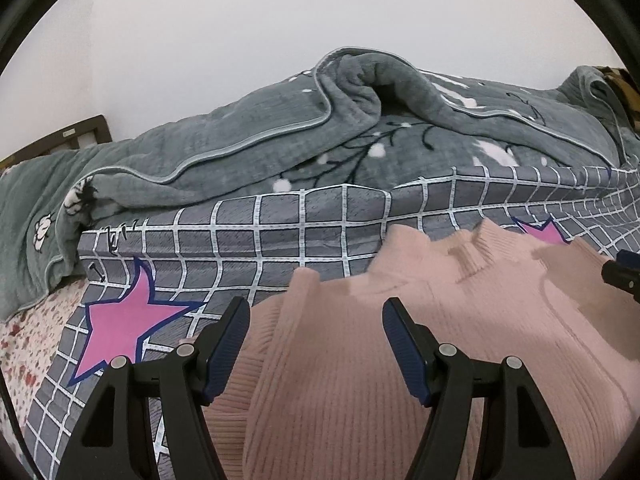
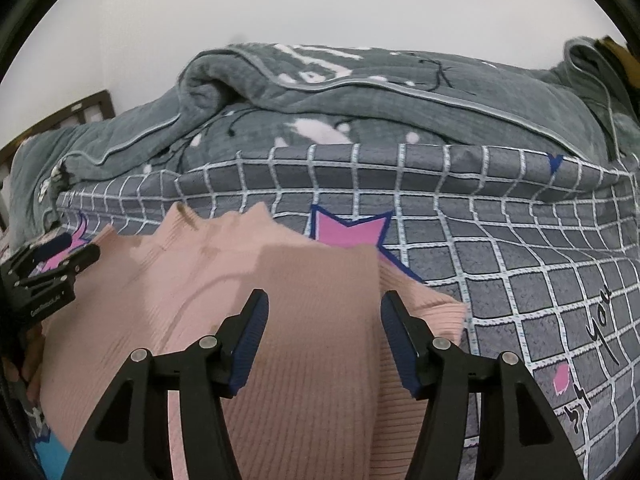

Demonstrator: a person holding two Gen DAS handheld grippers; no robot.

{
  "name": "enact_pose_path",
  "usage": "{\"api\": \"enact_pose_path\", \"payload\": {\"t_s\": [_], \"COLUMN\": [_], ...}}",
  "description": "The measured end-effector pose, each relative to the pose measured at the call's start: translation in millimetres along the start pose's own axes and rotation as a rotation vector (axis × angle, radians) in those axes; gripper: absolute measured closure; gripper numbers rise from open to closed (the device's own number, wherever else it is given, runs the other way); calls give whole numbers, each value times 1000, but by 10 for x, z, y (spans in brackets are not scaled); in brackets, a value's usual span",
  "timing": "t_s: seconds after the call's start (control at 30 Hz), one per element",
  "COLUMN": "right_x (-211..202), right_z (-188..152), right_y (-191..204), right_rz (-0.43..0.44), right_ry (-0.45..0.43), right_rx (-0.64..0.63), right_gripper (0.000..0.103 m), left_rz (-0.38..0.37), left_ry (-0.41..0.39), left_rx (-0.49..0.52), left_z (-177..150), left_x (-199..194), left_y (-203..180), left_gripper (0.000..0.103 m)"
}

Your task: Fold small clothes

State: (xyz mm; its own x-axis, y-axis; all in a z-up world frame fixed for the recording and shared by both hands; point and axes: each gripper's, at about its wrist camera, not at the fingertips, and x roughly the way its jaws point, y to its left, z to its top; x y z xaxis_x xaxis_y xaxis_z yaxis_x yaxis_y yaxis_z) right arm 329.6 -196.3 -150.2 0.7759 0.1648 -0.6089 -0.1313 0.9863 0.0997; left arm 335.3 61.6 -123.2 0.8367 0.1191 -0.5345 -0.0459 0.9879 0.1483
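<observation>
In the left wrist view we see our left gripper (image 1: pixel 316 320) at the bottom centre of the frame, its jaws spread wide and holding nothing, poised over the pink ribbed sweater (image 1: pixel 360 380) that fills the lower right. The sweater lies on a grey checked bedcover (image 1: pixel 280 240) printed with pink stars (one large star (image 1: pixel 120 324) sits at the lower left of that frame). Behind it, across the middle of the frame, a grey-green blanket (image 1: pixel 240 136) is bunched in loose folds against a plain white wall (image 1: pixel 280 12). At the right edge a dark piece of the right gripper shows just beside the sweater. In the right wrist view our right gripper (image 2: pixel 324 314) occupies the bottom centre, jaws likewise spread apart and empty, above the same sweater, whose collar points toward the upper left of the frame. The left gripper appears at the left edge there, near the sweater's side; whether it touches the knit we cannot tell.
</observation>
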Motion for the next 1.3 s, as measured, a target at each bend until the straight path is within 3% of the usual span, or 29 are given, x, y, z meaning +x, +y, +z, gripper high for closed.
{"api": "enact_pose_path", "payload": {"t_s": [0.2,0.43,0.6,0.87,1.1,1.2,1.3], "right_x": [-62,-88,-88,-332,-300,-103,-35], "right_z": [46,76,69,58,-275,-333,-350], "right_y": [-188,-295,-244,-305,-429,-416,-430], "right_rz": [-59,-65,-61,-17,66,88,109], "right_ry": [-41,-44,-16,68,169,242,239], "right_rx": [77,118,93,82,136,131,144], "right_gripper": [37,36,36,34,31,30,28], "left_rz": [14,-12,-58,-163,-257,-259,-297], "left_ry": [8,35,60,19,140,194,281], "left_rx": [-80,-165,-188,-211,-252,-268,-318], "left_z": [21,23,22,55,-93,-258,-434], "left_x": [27,87,133,22,-72,-91,11], "left_y": [179,367,416,455,624,721,828], "left_gripper": [30,29,29,27,27,27,26]}}
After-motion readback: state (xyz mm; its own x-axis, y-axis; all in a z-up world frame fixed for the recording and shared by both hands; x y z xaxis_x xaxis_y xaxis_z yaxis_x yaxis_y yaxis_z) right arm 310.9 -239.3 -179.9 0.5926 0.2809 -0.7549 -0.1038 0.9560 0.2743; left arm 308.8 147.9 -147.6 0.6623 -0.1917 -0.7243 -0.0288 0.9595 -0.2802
